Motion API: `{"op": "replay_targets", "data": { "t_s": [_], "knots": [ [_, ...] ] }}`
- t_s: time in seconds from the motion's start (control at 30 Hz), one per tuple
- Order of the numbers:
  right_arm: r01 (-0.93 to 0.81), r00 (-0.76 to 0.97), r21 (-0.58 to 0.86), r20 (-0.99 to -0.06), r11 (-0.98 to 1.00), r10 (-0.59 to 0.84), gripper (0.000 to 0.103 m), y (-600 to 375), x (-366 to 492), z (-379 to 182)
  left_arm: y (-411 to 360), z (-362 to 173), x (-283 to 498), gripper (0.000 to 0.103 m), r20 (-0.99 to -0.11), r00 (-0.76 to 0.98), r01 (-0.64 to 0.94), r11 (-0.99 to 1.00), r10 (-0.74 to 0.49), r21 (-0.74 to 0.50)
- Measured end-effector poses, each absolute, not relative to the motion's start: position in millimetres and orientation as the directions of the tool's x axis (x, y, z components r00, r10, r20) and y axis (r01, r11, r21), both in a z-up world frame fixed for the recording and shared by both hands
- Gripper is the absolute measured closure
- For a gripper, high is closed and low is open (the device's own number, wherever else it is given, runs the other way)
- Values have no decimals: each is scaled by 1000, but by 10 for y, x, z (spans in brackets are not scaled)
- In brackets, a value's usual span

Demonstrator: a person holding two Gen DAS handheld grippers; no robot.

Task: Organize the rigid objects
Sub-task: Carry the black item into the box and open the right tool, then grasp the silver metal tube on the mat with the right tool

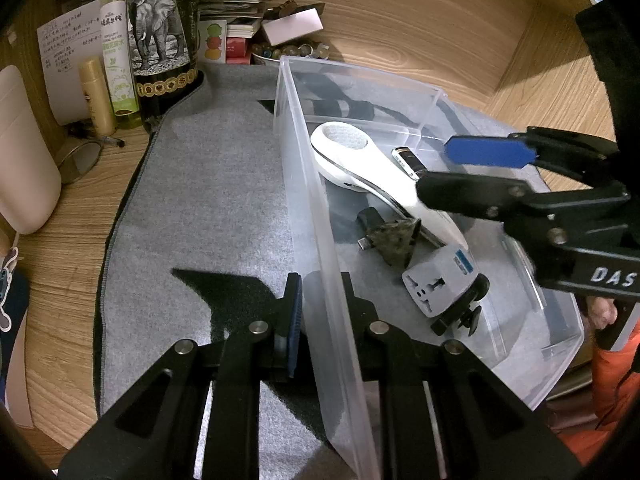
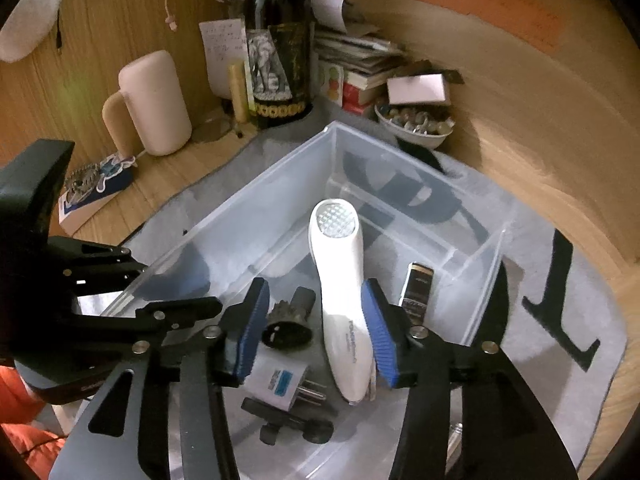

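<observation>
A clear plastic bin [image 1: 304, 184] [image 2: 256, 200] sits on a grey mat. Inside lie a white handheld device [image 1: 360, 168] [image 2: 340, 280], a grey travel adapter [image 1: 440, 284] [image 2: 280, 384], a small black-and-silver lighter-like item [image 1: 408, 160] [image 2: 418, 288], a dark round part [image 1: 392, 240] [image 2: 288, 324] and a black clip piece [image 1: 460, 316] [image 2: 292, 428]. My left gripper [image 1: 320, 312] is shut on the bin's near wall. My right gripper [image 2: 316, 332] [image 1: 452, 172] is open, its jaws on either side of the white device's handle, over the bin.
A dark elephant-label bottle [image 1: 160, 40] [image 2: 276, 56], spray bottle [image 1: 116, 48], pink speaker [image 2: 154, 104], stacked books [image 2: 352, 60], a bowl of beads [image 2: 416, 124] and glasses [image 1: 80, 156] crowd the wooden desk behind the mat. A wooden wall curves at the right.
</observation>
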State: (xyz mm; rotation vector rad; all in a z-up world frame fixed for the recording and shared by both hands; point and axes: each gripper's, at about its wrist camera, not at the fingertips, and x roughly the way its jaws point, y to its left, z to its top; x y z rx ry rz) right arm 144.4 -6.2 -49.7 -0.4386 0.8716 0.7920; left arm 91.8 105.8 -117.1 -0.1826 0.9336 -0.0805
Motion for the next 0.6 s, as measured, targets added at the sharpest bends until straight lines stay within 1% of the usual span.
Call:
{"op": "replay_targets", "data": {
  "t_s": [0.1, 0.3, 0.5, 0.6],
  "knots": [
    [-755, 426, -47, -793, 654, 436, 42, -115, 1432, -426, 1058, -1172, 918, 87, -791, 593, -10, 982, -148, -190],
    [-723, 496, -78, -750, 687, 437, 29, -270, 1394, -245, 1053, -1167, 923, 87, -792, 593, -9, 982, -147, -189],
    [-666, 563, -95, -714, 740, 416, 25, -556, 1399, -92, 1052, -1167, 923, 87, -792, 593, -9, 982, -147, -189],
    [-624, 601, -115, -703, 773, 380, 24, -751, 1392, -63, 1051, -1167, 923, 87, -792, 593, -9, 982, -147, -189]
  ]
}}
